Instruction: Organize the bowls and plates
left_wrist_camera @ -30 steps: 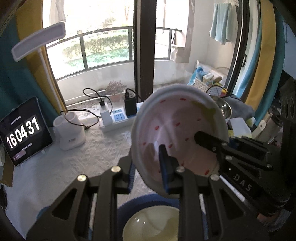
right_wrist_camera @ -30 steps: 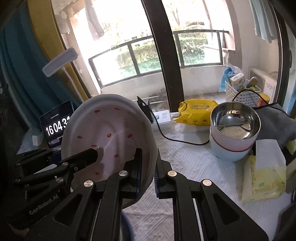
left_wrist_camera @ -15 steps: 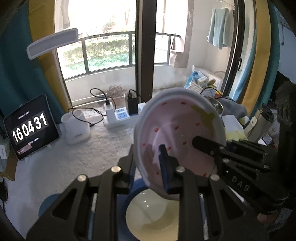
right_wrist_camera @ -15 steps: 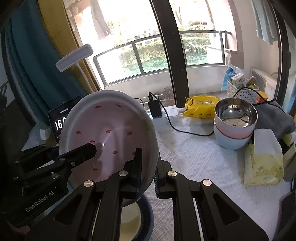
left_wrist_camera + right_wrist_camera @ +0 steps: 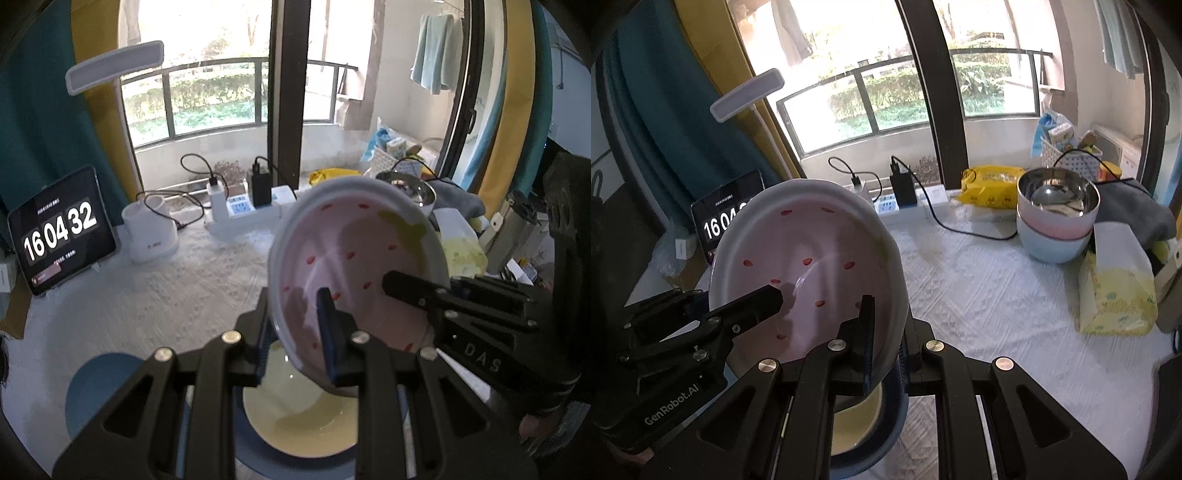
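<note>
Holding the pink bowl [image 5: 354, 258] with both grippers at once, tilted up on its edge so the red-speckled inside faces the cameras. The left gripper [image 5: 295, 325] has its fingers pinched narrow on the bowl's rim on one side, one finger inside the bowl and one behind the wall. The right gripper [image 5: 884, 332] does the same on the opposite rim, fingers nearly together with the wall sandwiched between them. So the bowl hangs between the two, clear of the white tablecloth [image 5: 997, 295]. Right underneath sits a blue bowl with a cream inside [image 5: 306, 417], and the pink one's lower edge is just above it. Off to the right, a steel bowl [image 5: 1058, 195] sits nested in a pink and a light blue one.
</note>
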`<state>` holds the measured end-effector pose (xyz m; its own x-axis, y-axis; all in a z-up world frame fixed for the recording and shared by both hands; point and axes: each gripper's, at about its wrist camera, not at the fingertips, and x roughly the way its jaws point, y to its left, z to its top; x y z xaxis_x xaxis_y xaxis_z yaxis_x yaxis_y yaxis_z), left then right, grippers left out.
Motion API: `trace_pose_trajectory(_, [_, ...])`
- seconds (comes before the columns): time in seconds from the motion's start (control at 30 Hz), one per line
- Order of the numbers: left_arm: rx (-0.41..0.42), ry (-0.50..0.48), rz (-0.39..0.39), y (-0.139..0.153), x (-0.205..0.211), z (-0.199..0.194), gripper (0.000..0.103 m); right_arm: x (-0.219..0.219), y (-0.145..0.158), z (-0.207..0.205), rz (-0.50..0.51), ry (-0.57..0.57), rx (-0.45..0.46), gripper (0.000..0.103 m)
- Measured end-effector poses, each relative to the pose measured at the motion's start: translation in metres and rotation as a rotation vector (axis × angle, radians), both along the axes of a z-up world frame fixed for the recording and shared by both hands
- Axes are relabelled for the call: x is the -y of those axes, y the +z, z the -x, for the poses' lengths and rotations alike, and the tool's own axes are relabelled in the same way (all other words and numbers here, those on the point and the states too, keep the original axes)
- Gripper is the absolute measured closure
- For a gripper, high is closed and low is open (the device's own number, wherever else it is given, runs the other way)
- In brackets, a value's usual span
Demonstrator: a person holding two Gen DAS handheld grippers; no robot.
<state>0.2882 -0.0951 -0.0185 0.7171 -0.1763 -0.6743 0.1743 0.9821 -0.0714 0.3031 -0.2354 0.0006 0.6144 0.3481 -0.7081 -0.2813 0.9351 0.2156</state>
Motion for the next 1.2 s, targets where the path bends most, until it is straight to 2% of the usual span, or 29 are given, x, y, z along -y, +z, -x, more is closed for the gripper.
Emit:
trace_pose_trajectory(0.8, [-0.107,-0.007,0.039,-0.051,-0.015,0.022,0.079,-0.013,-0.043,0.023,0.025,0.004,-0.131,0.090])
trace_pose_trajectory(1.03, [-0.133,-0.009,0.026,-0.062,-0.017,0.027,0.079,-0.017,-0.054,0.025,0.033,0.008,-0.184,0.090])
trace_pose_trajectory(1.2, [-0.128,-0.008,0.001,-0.067,-0.015,0.032,0.079,-0.020,-0.054,0.028,0.058,0.009,-0.170,0.090])
